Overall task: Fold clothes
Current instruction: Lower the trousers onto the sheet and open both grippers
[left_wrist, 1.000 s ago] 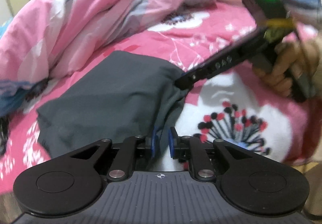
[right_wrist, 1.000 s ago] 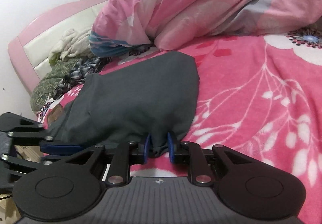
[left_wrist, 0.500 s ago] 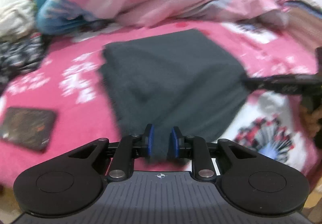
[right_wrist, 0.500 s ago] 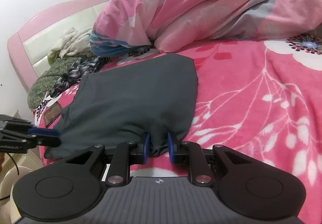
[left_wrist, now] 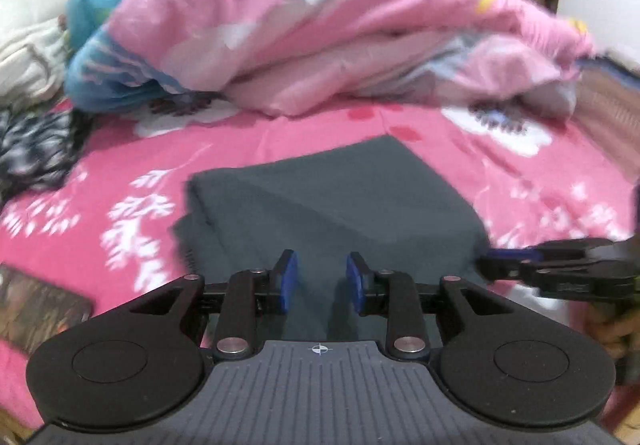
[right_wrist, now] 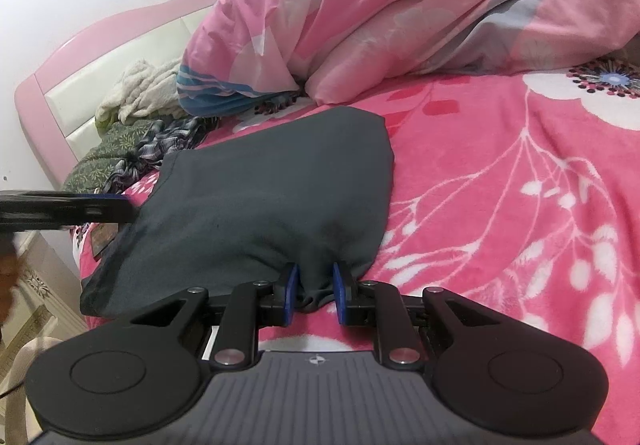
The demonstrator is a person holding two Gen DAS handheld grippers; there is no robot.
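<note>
cloth (right_wrist: 272, 201), dark grey, lies spread on the pink flowered sheet (right_wrist: 500, 181) of the bed, near its front edge, already doubled over with a fold line across its top layer. the right gripper (right_wrist: 314, 291) pinches a bunched corner of the cloth between its blue pads (right_wrist: 290, 295), and the fabric puckers toward the grip. the left gripper (left_wrist: 322, 279) hangs over the opposite corner with its jaws spread and the cloth lying loose in the gap; its pads (left_wrist: 289, 279) do not press on it. in the left view the right gripper (left_wrist: 504, 265) reaches in from the right edge to the cloth's corner. beyond the cloth a pink quilt (right_wrist: 400, 13) is heaped. clothes (right_wrist: 140, 133) are piled by the pink headboard (right_wrist: 60, 85). a dark flat thing (left_wrist: 36, 309) lies on the sheet left of the cloth.
</note>
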